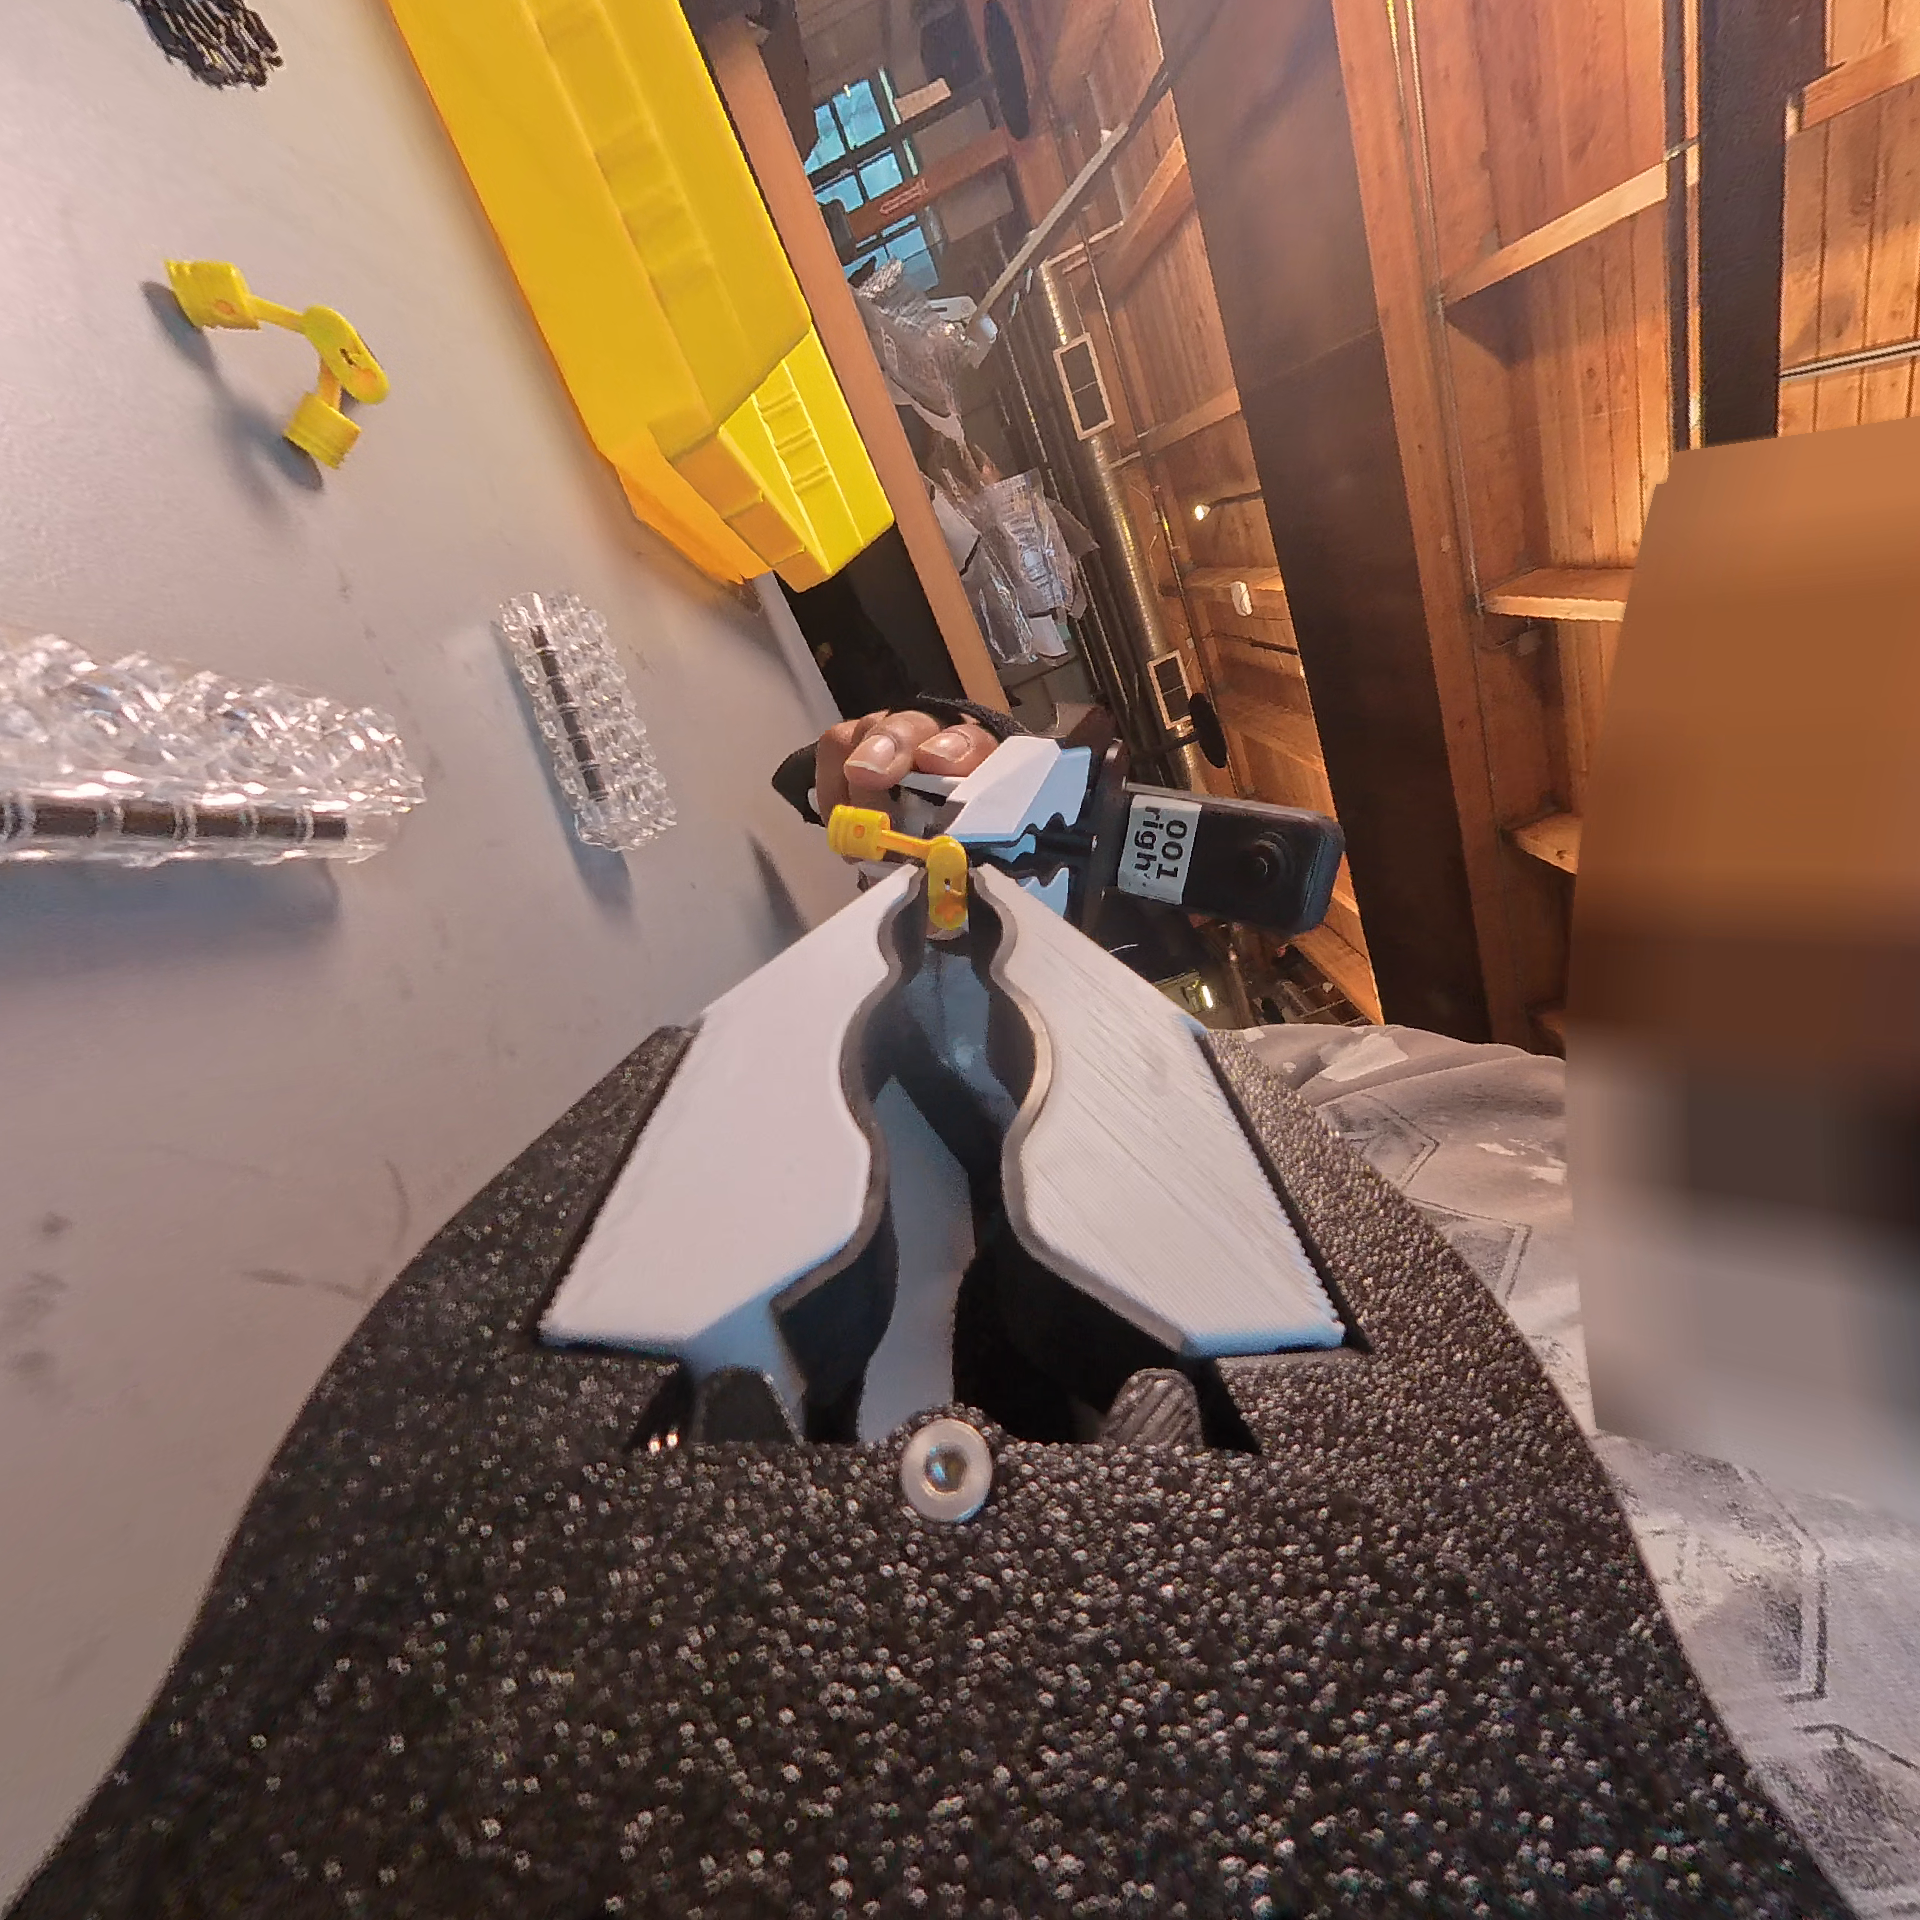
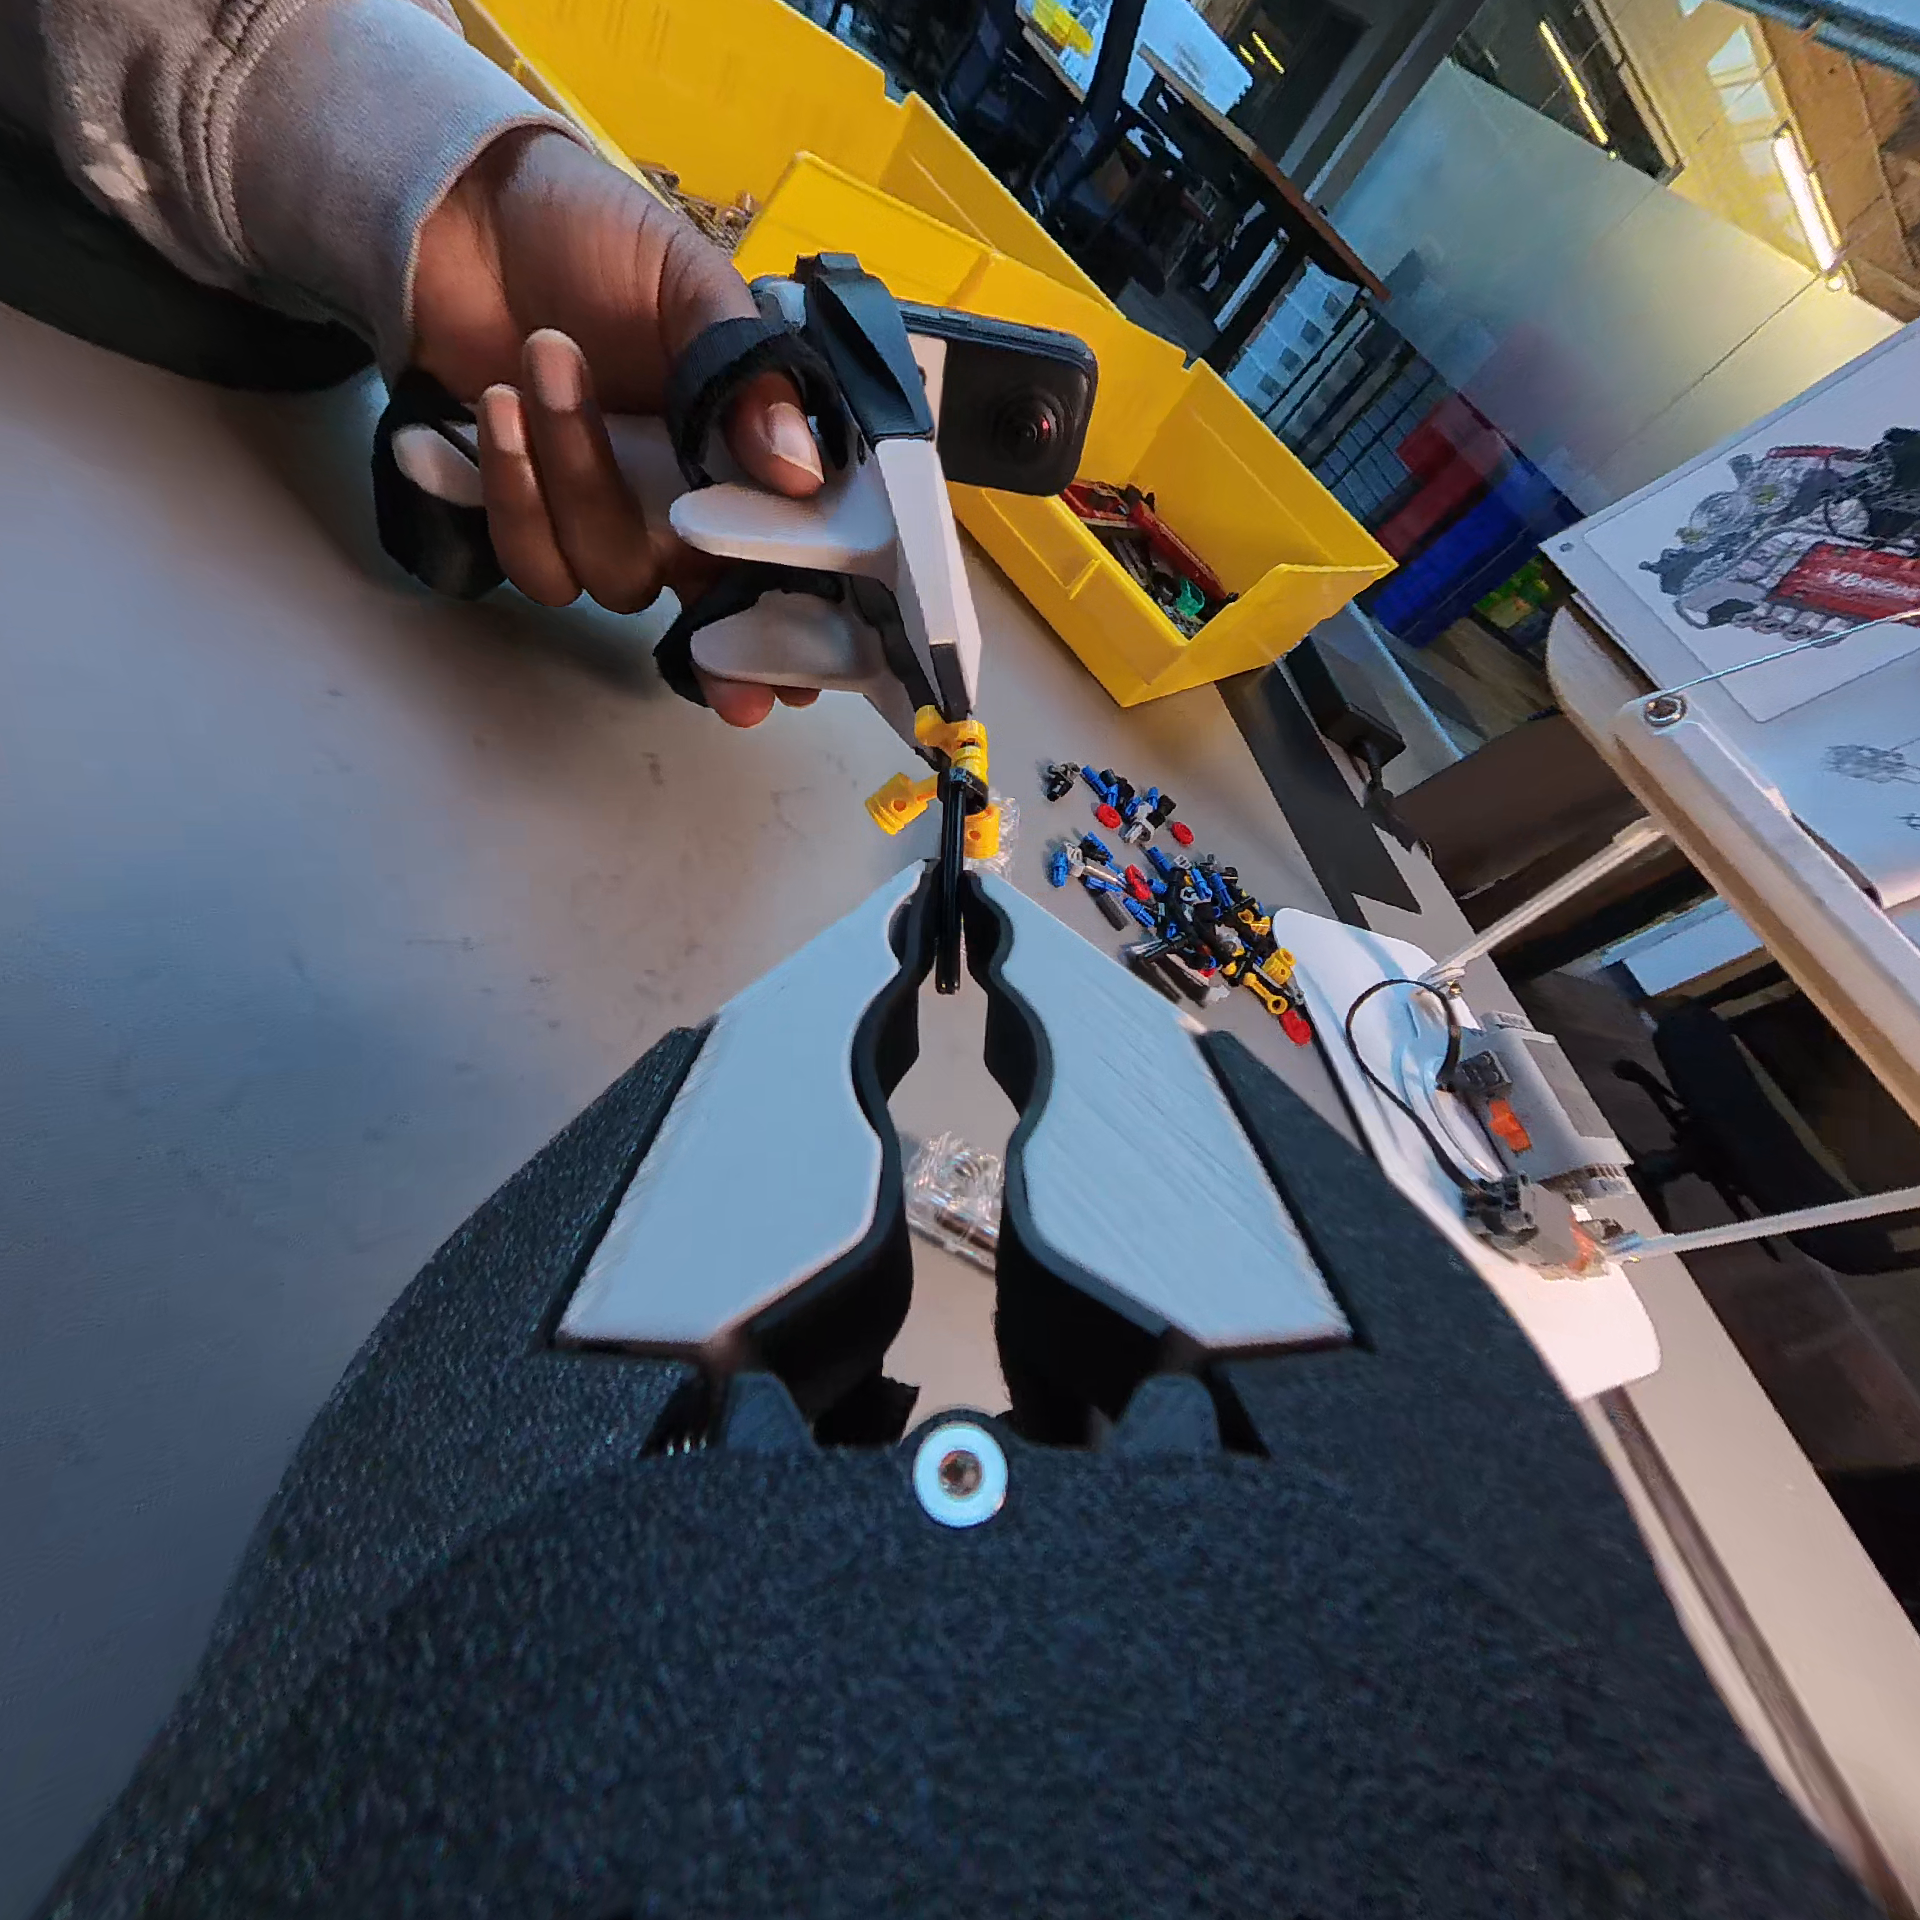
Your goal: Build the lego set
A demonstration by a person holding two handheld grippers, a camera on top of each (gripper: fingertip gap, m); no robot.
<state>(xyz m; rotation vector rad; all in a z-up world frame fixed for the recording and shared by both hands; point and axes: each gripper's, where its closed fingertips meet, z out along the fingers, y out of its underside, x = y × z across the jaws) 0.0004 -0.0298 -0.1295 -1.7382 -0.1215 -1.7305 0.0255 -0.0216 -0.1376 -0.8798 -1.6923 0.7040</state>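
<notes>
In the left wrist view, my left gripper (image 1: pixel 940 883) is shut on a small yellow piston-and-rod piece (image 1: pixel 902 840) and holds it above the grey table (image 1: pixel 260 1091). The right gripper (image 1: pixel 992 831), in a person's hand, meets it tip to tip. In the right wrist view, my right gripper (image 2: pixel 945 881) is shut on a thin black axle (image 2: pixel 949 925). The axle's far end reaches the yellow piece (image 2: pixel 954 740) pinched by the left gripper (image 2: pixel 951 717). Another yellow piston (image 2: pixel 896 808) lies on the table just beyond.
A yellow double-piston assembly (image 1: pixel 301 353) and clear plastic blocks (image 1: pixel 582 717) lie on the table. Yellow bins (image 2: pixel 1195 520) stand at the back. A pile of small coloured parts (image 2: pixel 1174 904), a white tray (image 2: pixel 1340 966) with a wired battery box, and a picture booklet (image 2: pixel 1787 561) sit to the right. Less than 4 cm separates the two grippers' tips.
</notes>
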